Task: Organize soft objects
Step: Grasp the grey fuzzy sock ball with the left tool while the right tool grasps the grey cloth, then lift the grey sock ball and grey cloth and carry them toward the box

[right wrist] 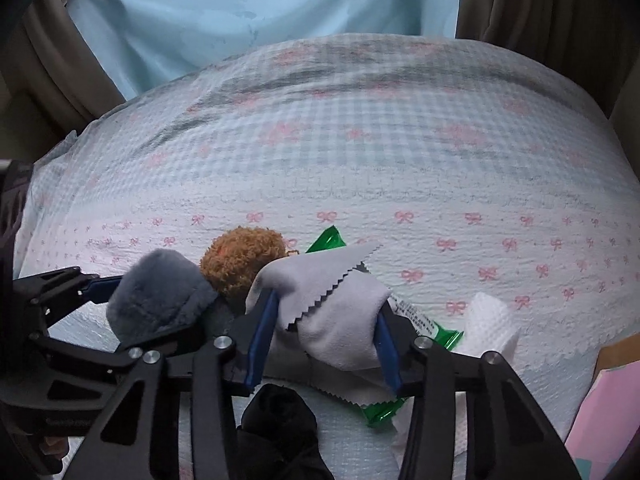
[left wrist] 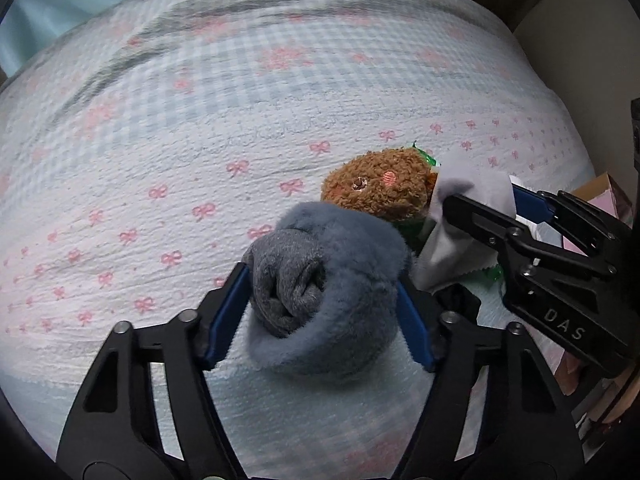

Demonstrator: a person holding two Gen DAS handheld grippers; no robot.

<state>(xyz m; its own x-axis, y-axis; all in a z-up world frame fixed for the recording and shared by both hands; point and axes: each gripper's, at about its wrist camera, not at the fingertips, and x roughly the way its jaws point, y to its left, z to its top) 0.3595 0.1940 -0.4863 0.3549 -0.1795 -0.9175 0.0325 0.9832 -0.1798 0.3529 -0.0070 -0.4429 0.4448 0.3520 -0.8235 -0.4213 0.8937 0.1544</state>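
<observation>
Both tongs are clamped on soft things: my left tongs (left wrist: 324,300) grip a fluffy blue-grey plush slipper with a dark grey rolled sock tucked inside (left wrist: 320,280), and my right tongs (right wrist: 326,332) pinch a pale grey microfibre cloth with zigzag edges (right wrist: 336,312). Beneath them on the bed lie a crumpled black fabric item (right wrist: 280,420), a green plastic snack wrapper (right wrist: 432,328) and a white paper towel (right wrist: 488,320). Just beyond sits a brown curly plush toy (left wrist: 376,184), touching the slipper, on the white bedspread with pink bows (left wrist: 160,208).
</observation>
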